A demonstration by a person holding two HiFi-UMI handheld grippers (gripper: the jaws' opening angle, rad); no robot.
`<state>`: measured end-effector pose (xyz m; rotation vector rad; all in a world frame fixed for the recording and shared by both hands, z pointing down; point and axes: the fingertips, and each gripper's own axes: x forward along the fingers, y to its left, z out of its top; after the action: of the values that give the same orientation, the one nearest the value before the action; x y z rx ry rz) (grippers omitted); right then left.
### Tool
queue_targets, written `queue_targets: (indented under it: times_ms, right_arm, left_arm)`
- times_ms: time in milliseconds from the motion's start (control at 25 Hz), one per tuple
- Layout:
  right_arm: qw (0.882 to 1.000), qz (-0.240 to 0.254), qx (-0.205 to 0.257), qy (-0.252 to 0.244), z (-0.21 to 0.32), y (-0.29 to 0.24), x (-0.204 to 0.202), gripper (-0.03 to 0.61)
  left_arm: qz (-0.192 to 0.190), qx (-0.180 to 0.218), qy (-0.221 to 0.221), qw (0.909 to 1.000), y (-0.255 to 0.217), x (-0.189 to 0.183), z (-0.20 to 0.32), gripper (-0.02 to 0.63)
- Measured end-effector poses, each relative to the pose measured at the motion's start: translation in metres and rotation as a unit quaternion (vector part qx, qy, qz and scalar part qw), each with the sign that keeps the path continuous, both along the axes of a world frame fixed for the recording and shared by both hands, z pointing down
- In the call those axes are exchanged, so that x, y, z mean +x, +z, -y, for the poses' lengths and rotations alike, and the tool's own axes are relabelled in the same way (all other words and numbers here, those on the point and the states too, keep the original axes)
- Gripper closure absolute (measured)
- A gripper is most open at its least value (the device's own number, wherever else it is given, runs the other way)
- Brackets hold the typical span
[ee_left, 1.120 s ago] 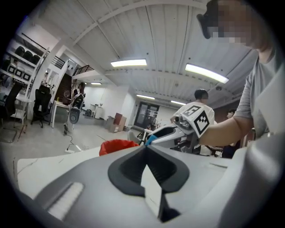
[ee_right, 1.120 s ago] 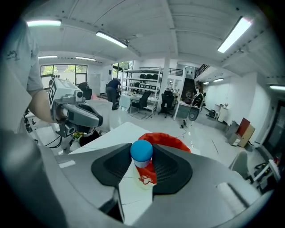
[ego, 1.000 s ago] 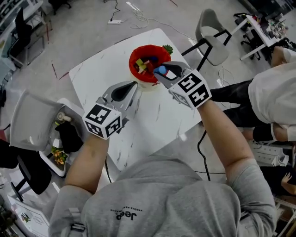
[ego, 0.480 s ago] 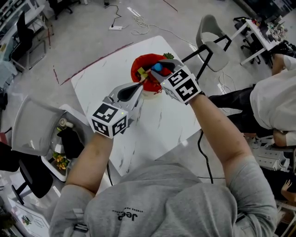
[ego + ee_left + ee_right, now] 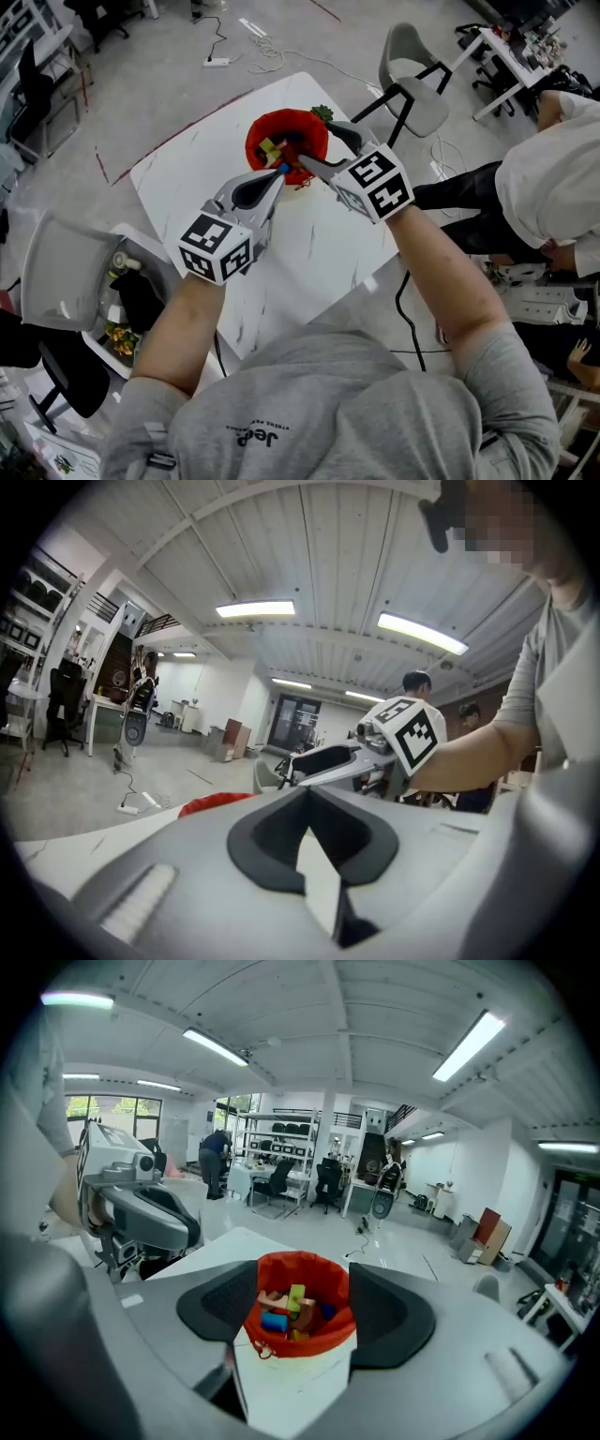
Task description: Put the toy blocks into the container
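Head view: a round, red-lined container [image 5: 261, 131] with a white base stood on the white table [image 5: 328, 234], holding coloured toy blocks [image 5: 272, 147]. The left gripper [image 5: 279, 172] pointed at its near rim and the right gripper [image 5: 314, 150] was just beside it.

Left gripper view: the jaws were pressed together and empty, with the red rim showing beyond them.

Right gripper view: the jaws had just been opening and stood spread with nothing pinched. They framed the container, which stood beyond their tips.
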<state>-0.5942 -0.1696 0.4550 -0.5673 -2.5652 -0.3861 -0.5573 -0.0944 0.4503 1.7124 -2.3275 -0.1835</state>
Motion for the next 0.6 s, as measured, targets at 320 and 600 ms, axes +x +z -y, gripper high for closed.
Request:
queue_targets:
  times_ms: [320,600]
  right_arm:
    - [0.994,0.025,-0.038,0.101,0.076,-0.019,0.097,0.295]
    - [0.970,0.070,-0.059,0.224,0.162,-0.049,0.243,0.296]
  left_arm:
    - [0.014,0.011,0.097,0.9952,-0.015,0.063,0.077,0.555]
    - [0.033,0.019,0.205,0.9780,-0.040,0.158,0.155,0.555]
